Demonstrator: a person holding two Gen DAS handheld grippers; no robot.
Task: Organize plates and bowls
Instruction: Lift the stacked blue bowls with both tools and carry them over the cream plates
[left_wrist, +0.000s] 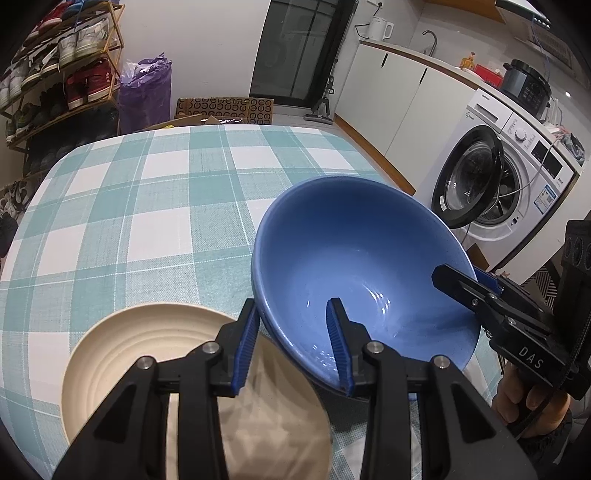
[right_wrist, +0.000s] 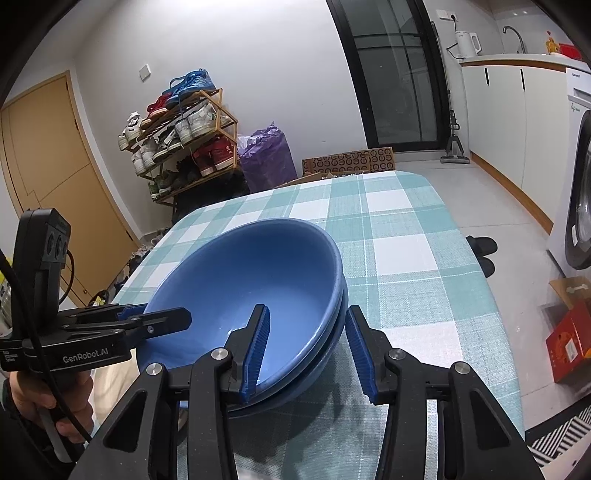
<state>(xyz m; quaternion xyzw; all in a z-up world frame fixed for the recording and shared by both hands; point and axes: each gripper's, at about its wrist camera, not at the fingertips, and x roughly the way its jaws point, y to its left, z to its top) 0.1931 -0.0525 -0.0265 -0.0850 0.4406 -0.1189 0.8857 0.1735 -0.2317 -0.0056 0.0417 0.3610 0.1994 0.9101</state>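
While two hand-held grippers meet over a table draped in a teal-and-white checked cloth (left_wrist: 147, 206), a stack of two blue bowls (left_wrist: 354, 258) sits tilted between them near the table's front edge. The left gripper (left_wrist: 295, 343) straddles the stack's near rim, one blue pad inside the upper bowl and the other against the outer wall, the jaws pinching that rim. The right gripper (right_wrist: 306, 350) takes the opposite rim the same way, one pad inside and one outside; the outer pad seems to stand a little off the wall, so a firm grip there cannot be confirmed. A cream ribbed plate (left_wrist: 147, 350) lies flat on the cloth just beside the bowls, partly under the left gripper. In the background stand a washing machine (left_wrist: 517, 177) with its door open and a shoe rack (right_wrist: 184, 140).
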